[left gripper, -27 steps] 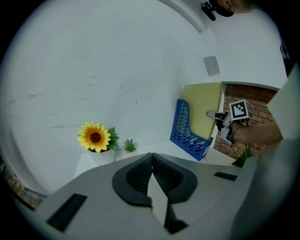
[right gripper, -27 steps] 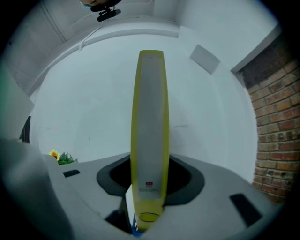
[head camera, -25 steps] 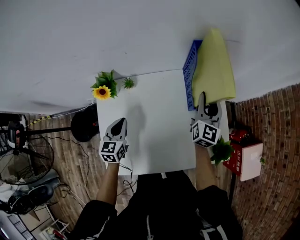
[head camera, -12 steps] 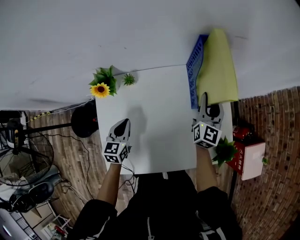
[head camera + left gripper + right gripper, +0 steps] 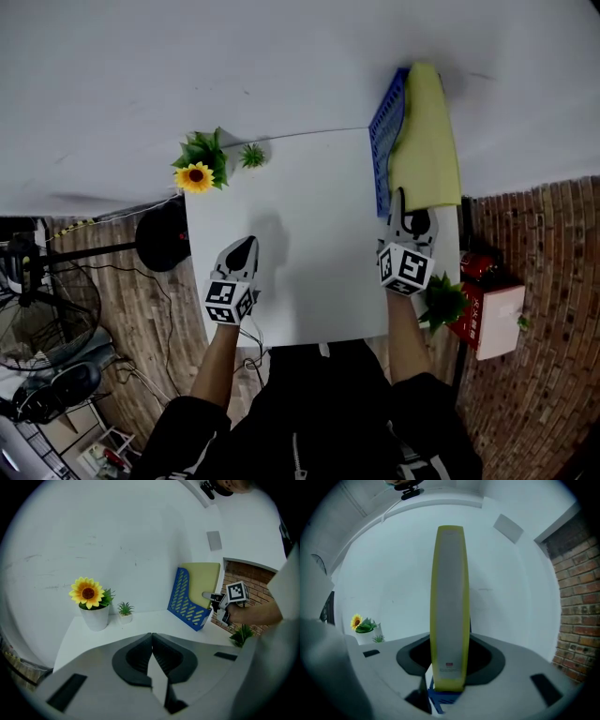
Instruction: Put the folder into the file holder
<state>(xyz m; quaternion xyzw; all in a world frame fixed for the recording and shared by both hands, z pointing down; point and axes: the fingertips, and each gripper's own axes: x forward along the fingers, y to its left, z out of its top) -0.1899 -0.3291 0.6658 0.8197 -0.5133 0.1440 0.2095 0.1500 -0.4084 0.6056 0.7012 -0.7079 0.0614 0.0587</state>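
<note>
A yellow folder (image 5: 427, 141) stands on edge in the blue lattice file holder (image 5: 383, 155) at the table's far right corner. My right gripper (image 5: 405, 204) is shut on the folder's near edge; in the right gripper view the folder (image 5: 450, 606) rises upright between the jaws, with the holder (image 5: 440, 701) just below. The left gripper view shows folder (image 5: 204, 578), holder (image 5: 187, 605) and right gripper (image 5: 214, 597) from the side. My left gripper (image 5: 242, 247) hovers over the table's left part, shut with nothing in it (image 5: 151, 641).
On the white table (image 5: 309, 272), a potted sunflower (image 5: 197, 174) and a small green plant (image 5: 251, 156) stand at the far left corner by the white wall. Beyond the right edge are a leafy plant (image 5: 442, 302) and a white and red box (image 5: 497, 321). A fan (image 5: 47, 323) stands on the floor at left.
The folder has swung more upright against the holder, and my right gripper has shifted a little with it. The left gripper has barely moved.
</note>
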